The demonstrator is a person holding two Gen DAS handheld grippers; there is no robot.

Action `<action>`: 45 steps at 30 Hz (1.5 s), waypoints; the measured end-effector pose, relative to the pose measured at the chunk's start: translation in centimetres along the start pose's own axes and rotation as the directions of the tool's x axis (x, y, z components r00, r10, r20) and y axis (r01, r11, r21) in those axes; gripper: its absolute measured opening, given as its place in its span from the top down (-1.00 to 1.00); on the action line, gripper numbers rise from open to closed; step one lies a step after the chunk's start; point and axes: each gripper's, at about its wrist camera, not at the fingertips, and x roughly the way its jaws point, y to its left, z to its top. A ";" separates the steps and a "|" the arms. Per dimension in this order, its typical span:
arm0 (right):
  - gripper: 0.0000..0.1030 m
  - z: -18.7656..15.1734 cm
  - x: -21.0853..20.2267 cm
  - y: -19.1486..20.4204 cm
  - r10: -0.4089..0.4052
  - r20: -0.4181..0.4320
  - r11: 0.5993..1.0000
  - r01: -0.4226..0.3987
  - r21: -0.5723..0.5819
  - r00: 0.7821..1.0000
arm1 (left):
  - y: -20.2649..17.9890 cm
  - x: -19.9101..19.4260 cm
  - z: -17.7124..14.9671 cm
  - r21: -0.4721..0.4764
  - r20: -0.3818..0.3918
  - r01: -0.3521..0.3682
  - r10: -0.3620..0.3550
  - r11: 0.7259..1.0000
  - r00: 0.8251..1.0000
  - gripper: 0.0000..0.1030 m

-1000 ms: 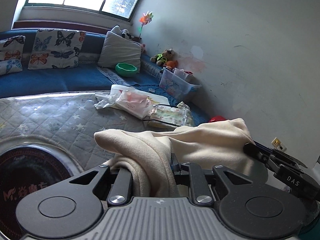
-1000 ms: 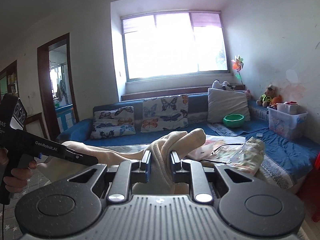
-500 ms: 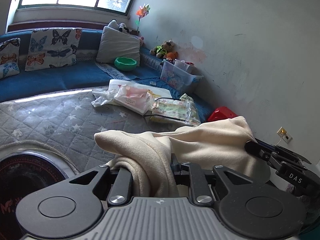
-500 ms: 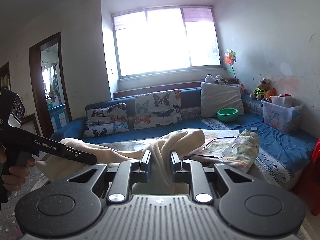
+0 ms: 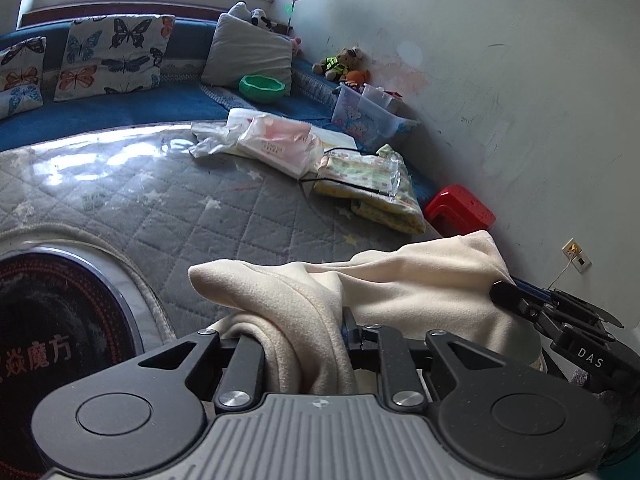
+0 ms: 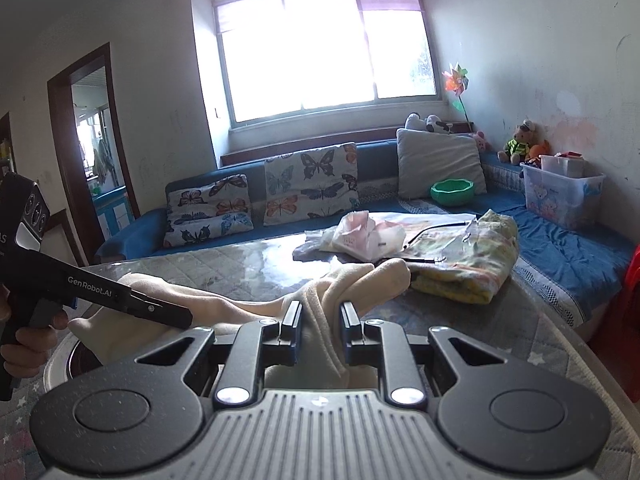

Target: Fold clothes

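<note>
While both views have tilted down toward the quilted table (image 5: 240,216), left gripper (image 5: 308,320) and right gripper (image 6: 320,316) stay clamped on the cream garment (image 5: 420,280), low-centre, probably mid-fold.

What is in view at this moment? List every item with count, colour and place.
Cream garment: 1, cream, stretched between both grippers.
Quilted table cover: 1, grey, under everything.
Folded floral cloth: 1, yellow-green, far right of table.
Plastic bag: 1, white-pink, far table edge.
Butterfly cushions: 2, on blue sofa.
Green bowl: 1, on sofa.
Storage box: 1, clear, by wall.
Left gripper: shut on garment.
Right gripper: shut on garment.
</note>
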 end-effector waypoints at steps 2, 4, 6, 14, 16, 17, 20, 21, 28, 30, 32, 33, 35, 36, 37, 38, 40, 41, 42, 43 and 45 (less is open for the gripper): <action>0.65 -0.6 0.1 -0.2 0.000 -0.014 1.000 0.000 0.010 1.000 | 0.2 0.3 -0.4 -0.002 -0.013 -0.001 0.001 1.000 1.000 0.64; 0.65 -1.1 0.2 -0.3 0.000 -0.026 1.000 0.001 0.018 1.000 | 0.3 0.6 -0.7 -0.007 -0.026 -0.001 0.001 1.000 1.000 0.64; 0.65 -1.6 0.5 -0.6 -0.001 -0.042 1.000 0.002 0.026 0.999 | 0.4 0.9 -1.0 -0.011 -0.039 -0.001 0.000 1.000 0.999 0.64; 0.65 -3.7 0.8 -1.1 -0.006 -0.102 0.999 0.011 0.045 0.995 | 1.1 1.9 -2.7 -0.038 -0.090 0.001 -0.005 0.999 0.996 0.58; 0.65 -4.2 0.8 -1.1 -0.007 -0.117 0.999 0.013 0.047 0.993 | 1.1 2.0 -3.1 -0.039 -0.099 -0.002 -0.002 0.999 0.995 0.56; 0.65 -4.4 0.9 -1.1 -0.007 -0.122 0.999 0.013 0.049 0.993 | 1.1 2.0 -3.3 -0.037 -0.103 -0.005 0.002 0.999 0.995 0.54; 0.64 -4.8 0.8 -1.3 -0.010 -0.132 0.998 0.017 0.056 0.991 | 1.5 2.1 -3.9 -0.048 -0.120 -0.004 -0.002 0.999 0.993 0.46; 0.64 -5.0 0.8 -1.4 -0.012 -0.137 0.998 0.020 0.061 0.990 | 1.7 2.1 -4.0 -0.060 -0.128 0.003 -0.011 0.998 0.992 0.40; 0.64 -5.9 0.5 -1.8 -0.024 -0.156 0.996 0.036 0.079 0.987 | 3.1 2.4 -5.1 -0.139 -0.181 0.054 -0.079 0.989 0.980 0.48; 0.64 -5.8 0.2 -1.8 -0.018 -0.159 0.996 0.032 0.088 0.987 | 3.5 2.5 -5.4 -0.162 -0.195 0.068 -0.099 0.984 0.976 0.56; 0.65 -5.6 -0.2 -1.6 -0.011 -0.162 0.996 0.025 0.085 0.987 | 3.9 2.2 -5.7 -0.189 -0.210 0.095 -0.134 0.977 0.968 0.56; 0.65 -5.5 -0.4 -1.5 -0.008 -0.164 0.996 0.022 0.084 0.986 | 4.1 2.1 -6.0 -0.194 -0.220 0.102 -0.145 0.976 0.965 0.56; 0.64 -5.8 -0.7 -1.3 -0.008 -0.182 0.997 0.020 0.068 0.983 | 4.5 2.0 -6.6 -0.205 -0.239 0.115 -0.164 0.972 0.957 0.51; 0.64 -6.2 -0.8 -1.3 -0.012 -0.198 0.998 0.024 0.059 0.980 | 4.7 1.9 -6.9 -0.206 -0.236 0.120 -0.168 0.971 0.957 0.51; 0.64 -6.5 -0.8 -1.3 -0.014 -0.209 0.998 0.027 0.057 0.978 | 4.9 1.8 -7.0 -0.214 -0.231 0.128 -0.177 0.968 0.957 0.50; 0.61 -6.7 -0.8 -1.4 -0.016 -0.216 0.998 0.030 0.060 0.976 | 5.1 1.6 -7.2 -0.222 -0.226 0.137 -0.187 0.966 0.956 0.47; 0.56 -7.3 -0.7 -1.7 -0.024 -0.237 0.997 0.040 0.066 0.971 | 5.0 1.1 -7.3 -0.204 -0.223 0.136 -0.181 0.970 0.958 0.31; 0.51 -7.4 -0.7 -1.8 -0.027 -0.243 0.997 0.044 0.065 0.970 | 4.8 0.8 -7.3 -0.182 -0.222 0.131 -0.170 0.975 0.960 0.22; 0.45 -7.4 -0.7 -1.8 -0.029 -0.245 0.997 0.046 0.062 0.969 | 4.7 0.6 -7.2 -0.161 -0.221 0.125 -0.159 0.979 0.962 0.16; 0.42 -7.4 -0.8 -1.8 -0.034 -0.247 0.997 0.050 0.055 0.968 | 4.6 0.2 -7.2 -0.139 -0.220 0.113 -0.142 0.984 0.965 -0.02; 0.42 -7.2 -1.0 -1.9 -0.055 -0.245 0.997 0.066 0.035 0.968 | 4.7 -0.6 -7.0 -0.104 -0.209 0.071 -0.091 0.992 0.974 -0.28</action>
